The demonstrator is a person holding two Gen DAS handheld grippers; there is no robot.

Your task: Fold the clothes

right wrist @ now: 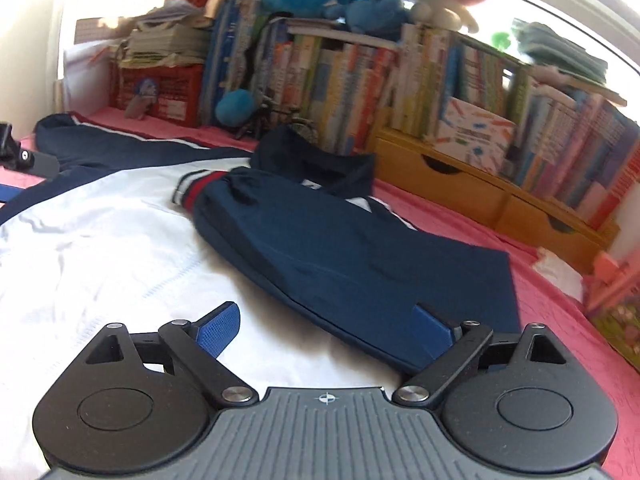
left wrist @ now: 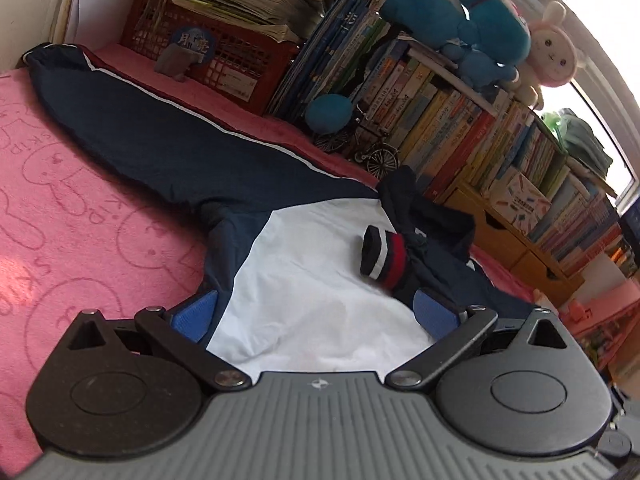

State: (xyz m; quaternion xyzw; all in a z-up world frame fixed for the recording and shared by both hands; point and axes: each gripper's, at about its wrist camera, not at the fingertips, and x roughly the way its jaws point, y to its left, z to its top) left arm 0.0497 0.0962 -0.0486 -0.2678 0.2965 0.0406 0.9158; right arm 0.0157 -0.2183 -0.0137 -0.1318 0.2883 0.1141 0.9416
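Note:
A navy and white jacket point(left wrist: 312, 264) lies flat on a pink blanket point(left wrist: 72, 208). One navy sleeve point(left wrist: 140, 132) with a white stripe stretches out to the far left. The other sleeve point(right wrist: 340, 248) is folded across the white body, its red, white and navy cuff point(right wrist: 196, 188) resting near the collar point(right wrist: 320, 160). My left gripper point(left wrist: 316, 312) hovers open over the white panel, holding nothing. My right gripper point(right wrist: 326, 320) is open too; the folded sleeve's lower edge lies under the gap, untouched by the pads. Part of the left gripper point(right wrist: 16, 156) shows at the right wrist view's left edge.
Behind the jacket stand a red crate point(left wrist: 224, 60) stacked with papers, rows of books point(left wrist: 460, 128), a small model bicycle point(left wrist: 372, 152) and a round blue plush point(left wrist: 330, 114). Plush toys point(left wrist: 480, 12) sit on top. Yellow wooden drawers point(right wrist: 460, 188) are on the right.

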